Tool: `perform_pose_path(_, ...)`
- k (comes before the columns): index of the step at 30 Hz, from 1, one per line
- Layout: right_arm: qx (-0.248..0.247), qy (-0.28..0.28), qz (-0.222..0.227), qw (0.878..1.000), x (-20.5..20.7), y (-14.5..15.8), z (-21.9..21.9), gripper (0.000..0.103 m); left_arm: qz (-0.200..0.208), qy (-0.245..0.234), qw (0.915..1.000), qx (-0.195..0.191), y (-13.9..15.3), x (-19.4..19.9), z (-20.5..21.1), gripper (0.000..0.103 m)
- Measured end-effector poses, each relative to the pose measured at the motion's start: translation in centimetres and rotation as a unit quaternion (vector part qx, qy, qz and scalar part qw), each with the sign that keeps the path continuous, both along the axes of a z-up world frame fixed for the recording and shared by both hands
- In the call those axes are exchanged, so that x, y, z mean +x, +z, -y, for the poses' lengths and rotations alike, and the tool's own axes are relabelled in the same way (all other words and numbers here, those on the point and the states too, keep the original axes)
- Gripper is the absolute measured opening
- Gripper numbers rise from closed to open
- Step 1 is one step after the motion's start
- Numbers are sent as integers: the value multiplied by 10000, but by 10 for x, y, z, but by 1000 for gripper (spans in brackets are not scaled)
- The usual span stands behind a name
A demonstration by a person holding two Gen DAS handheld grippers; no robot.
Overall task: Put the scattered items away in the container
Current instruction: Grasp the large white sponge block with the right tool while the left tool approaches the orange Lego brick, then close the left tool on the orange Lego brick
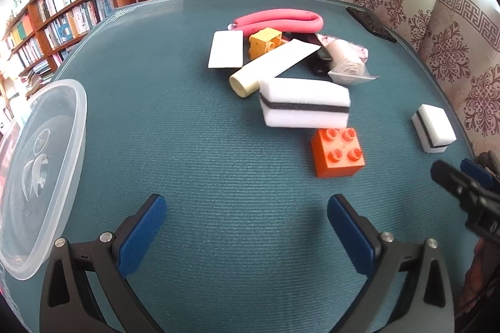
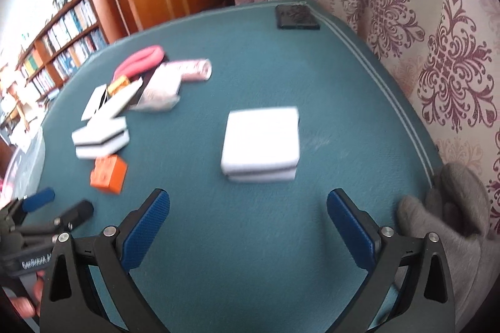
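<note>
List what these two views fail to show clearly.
- Container: left wrist view, cut off by the left edge; contents unclear through the hazy plastic.
- Black item: left wrist view, mostly buried under the tube and plastic packet.
- Small sponge: right wrist view, motion blur hides its stripe.
- Grey cloth: right wrist view, cut off at the right edge.
</note>
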State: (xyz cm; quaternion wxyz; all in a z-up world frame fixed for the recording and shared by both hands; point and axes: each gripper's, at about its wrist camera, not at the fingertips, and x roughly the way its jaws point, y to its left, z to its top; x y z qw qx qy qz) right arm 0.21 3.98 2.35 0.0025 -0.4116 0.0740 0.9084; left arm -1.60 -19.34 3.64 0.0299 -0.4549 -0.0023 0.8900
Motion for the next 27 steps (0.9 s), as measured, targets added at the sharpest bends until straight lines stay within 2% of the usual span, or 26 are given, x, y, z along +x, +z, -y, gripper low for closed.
perform_pose_path(8, -15, 145, -110, 9998, -20, 2, 5, 85, -138, -277, 9995, 75, 11, -1, -14, 103)
perform_pose_path(11, 122, 151, -114, 9997, -25, -1, 7, 80, -171, -370, 9991, 94, 14, -3, -20, 103)
perform_pose_path(13, 207, 91, -95, 9997, -27, -3, 6, 74, -183, -424, 9989, 89, 14, -2, -23, 103)
perform_pose_path(17, 229, -77, -21, 9997, -30, -7, -3, 54, -187, -503, 9985, 62, 14, -7, -30, 103)
perform_pose_path(24, 18, -63, -180, 9998, -22, -6, -12, 53, -30, -578, 9983, 71, 5, -18, -40, 91)
perform_pose_path(26, -44, -99, -238, 9997, -20, -4, -15, 53, -13, -555, 9985, 33, 3, -21, -42, 82)
perform_pose_path(27, -75, -116, -265, 9996, -19, -3, -17, 53, -53, -534, 9986, -21, 4, -21, -43, 81)
